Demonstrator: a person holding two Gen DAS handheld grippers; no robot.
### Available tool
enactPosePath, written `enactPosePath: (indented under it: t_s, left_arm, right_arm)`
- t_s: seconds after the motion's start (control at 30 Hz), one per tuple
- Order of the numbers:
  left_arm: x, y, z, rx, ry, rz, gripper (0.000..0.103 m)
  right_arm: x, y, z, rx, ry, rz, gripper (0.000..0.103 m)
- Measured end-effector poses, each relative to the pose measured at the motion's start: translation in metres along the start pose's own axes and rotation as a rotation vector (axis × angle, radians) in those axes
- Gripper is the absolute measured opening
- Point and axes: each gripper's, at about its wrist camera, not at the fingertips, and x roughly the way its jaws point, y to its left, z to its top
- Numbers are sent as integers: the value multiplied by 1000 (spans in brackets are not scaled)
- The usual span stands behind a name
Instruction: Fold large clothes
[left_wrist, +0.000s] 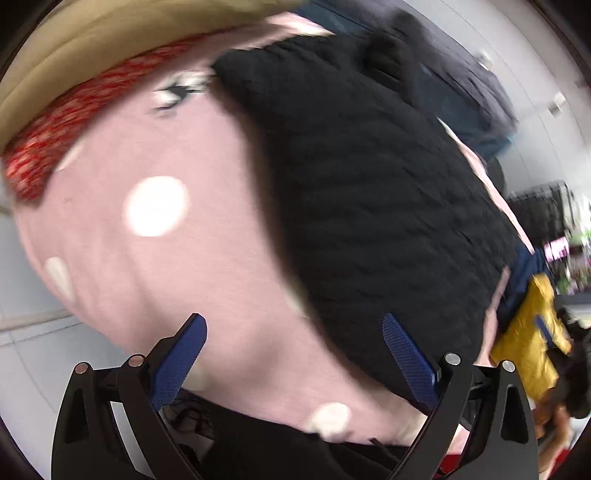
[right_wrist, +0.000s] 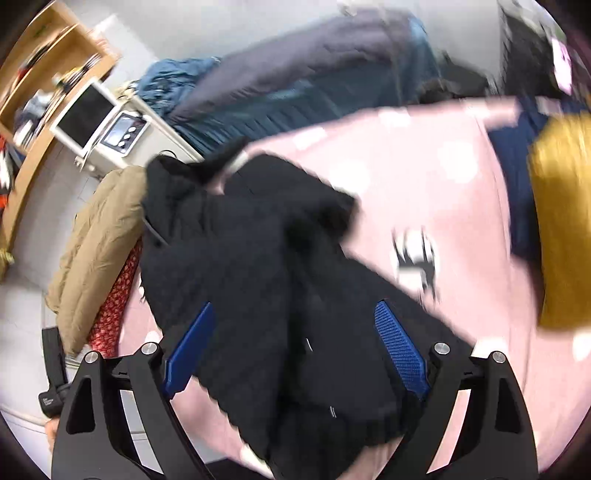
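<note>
A black knitted sweater (left_wrist: 369, 206) lies on a pink sheet with white dots (left_wrist: 177, 280). In the right wrist view the sweater (right_wrist: 266, 280) lies crumpled, running from the upper left to the lower middle on the pink sheet (right_wrist: 450, 206). My left gripper (left_wrist: 295, 332) is open and empty above the sweater's near edge, one blue pad over the sheet and one over the sweater. My right gripper (right_wrist: 295, 325) is open above the sweater's lower part, holding nothing. Both views are motion-blurred.
A tan padded garment (right_wrist: 96, 243) and a red patterned cloth (right_wrist: 118, 299) lie at the sheet's left side. A yellow garment (right_wrist: 561, 221) and a navy one (right_wrist: 517, 177) lie at the right. A dark blue quilt (right_wrist: 295, 81) lies behind, beside a white appliance (right_wrist: 110, 129).
</note>
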Motion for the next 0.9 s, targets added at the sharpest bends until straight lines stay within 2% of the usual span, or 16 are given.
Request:
enactPosePath:
  t_s: [0.1,0.2,0.3,0.4,0.43,0.47,0.53,0.57,0.67,0.7,0.8,0.83,0.87,0.9]
  left_arm:
    - [0,-43,-3,125,-16,-16,94]
    - [-13,-76,-4,221,-58,-1,94]
    - [-22,-81,-4,233,-83,3,94]
    - [-27,-67,-3,179,-89,29,94]
    - [-27,-59,-5,157,-88,43,94]
    - [-28,-52,-7,132,-87,60,94]
    - [-29,-35,-12,83,-83,118,94]
    - [-33,-24,-16,58,-86,157,94]
    - [-48,5,-24,-29,-111,233,94]
    - [-57,18,-27,-76,-125,254,94]
    - [-81,48,-31,-206,-166,273,94]
    - [-87,56,-32,-239,-178,271,94]
    - [-92,62,-32,-265,-189,266,94]
    - [-97,65,-32,-277,-195,259,94]
  right_arm:
    - [6,-9,-16,72,48,87,87]
    - [24,4,-22,13,111,137,87]
    - [57,22,-25,-26,186,172,87]
    - [83,35,-36,-61,244,206,85]
    - [90,42,-39,-84,259,197,70]
    - [96,52,-42,-117,281,197,42]
    - [99,79,-51,-214,290,224,19]
    - [92,100,-57,-308,278,268,17]
    - [67,158,-83,-580,256,356,16]
    - [57,185,-102,-723,276,400,16]
    - [48,225,-156,-990,404,485,20]
    - [48,235,-179,-1090,439,479,31]
    - [50,241,-195,-1152,454,467,54]
    - [52,245,-206,-1184,468,468,65]
